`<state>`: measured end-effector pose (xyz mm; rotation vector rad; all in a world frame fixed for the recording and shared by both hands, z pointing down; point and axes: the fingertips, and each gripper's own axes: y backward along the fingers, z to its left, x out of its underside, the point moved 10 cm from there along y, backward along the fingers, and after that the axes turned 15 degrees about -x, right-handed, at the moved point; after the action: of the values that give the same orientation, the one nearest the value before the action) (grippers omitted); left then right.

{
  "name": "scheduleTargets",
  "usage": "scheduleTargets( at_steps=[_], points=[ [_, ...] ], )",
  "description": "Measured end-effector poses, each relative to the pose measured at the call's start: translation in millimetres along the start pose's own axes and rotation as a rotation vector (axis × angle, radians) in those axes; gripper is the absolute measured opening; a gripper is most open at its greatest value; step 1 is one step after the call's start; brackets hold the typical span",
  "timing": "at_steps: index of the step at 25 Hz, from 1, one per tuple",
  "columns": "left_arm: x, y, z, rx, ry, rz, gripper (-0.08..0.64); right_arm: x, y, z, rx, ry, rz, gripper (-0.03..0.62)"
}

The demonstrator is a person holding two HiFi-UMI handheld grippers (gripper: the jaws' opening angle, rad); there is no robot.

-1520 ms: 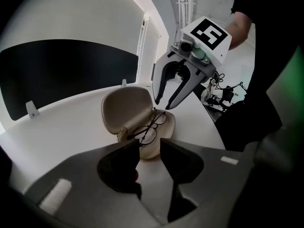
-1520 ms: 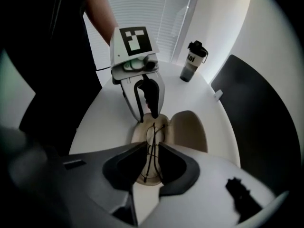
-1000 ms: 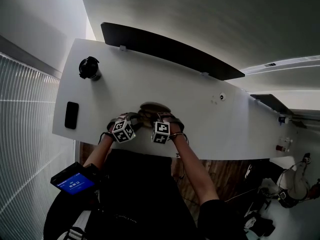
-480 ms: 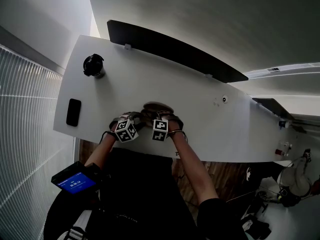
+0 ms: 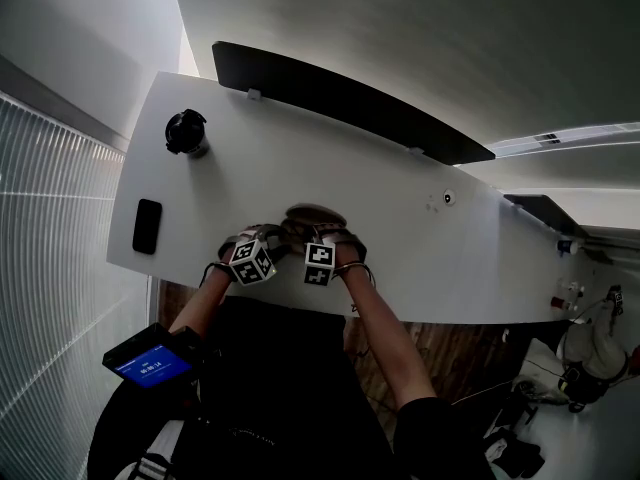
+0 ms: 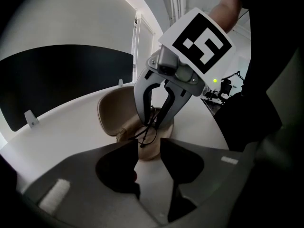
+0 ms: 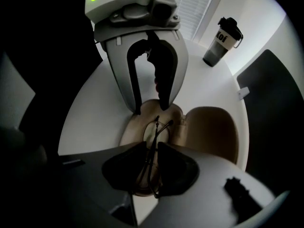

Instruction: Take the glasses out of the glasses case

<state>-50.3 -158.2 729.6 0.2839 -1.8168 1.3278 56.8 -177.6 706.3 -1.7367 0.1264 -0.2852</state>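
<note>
On the white table (image 5: 420, 248) the tan glasses case (image 7: 209, 127) lies open near the front edge, its lid folded flat at 3 o'clock of the base as the right gripper view shows it. The glasses (image 7: 154, 129) rest in the base, thin dark frame upward. The right gripper (image 7: 152, 145) has its jaws drawn close on the frame, the wire pinched in the narrow slot between them. The left gripper (image 6: 148, 144) faces it from 12 o'clock in that view, its jaws apart, tips down at the far end of the case base; whether they press on the rim cannot be made out. In the head view the two grippers sit side by side just at 6 o'clock of the case. A travel mug (image 5: 185, 133) stands well apart at 10 o'clock of them, a phone (image 5: 146, 226) lies at 9 o'clock, and a black panel (image 5: 340, 98) runs along the table's far edge.
</note>
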Motion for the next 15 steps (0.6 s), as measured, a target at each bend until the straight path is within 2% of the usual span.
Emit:
scheduleTargets(
  at_steps=[3,15],
  points=[
    [-0.7,-0.5,0.7,0.001,-0.004,0.002,0.147,1.2,2.6,0.2,0.011,-0.031,-0.029,0.041],
    [3.1,0.3,-2.1,-0.028,-0.020,0.003,0.147,1.1,5.3,10.8,0.011,-0.052,-0.053,0.017]
  ],
)
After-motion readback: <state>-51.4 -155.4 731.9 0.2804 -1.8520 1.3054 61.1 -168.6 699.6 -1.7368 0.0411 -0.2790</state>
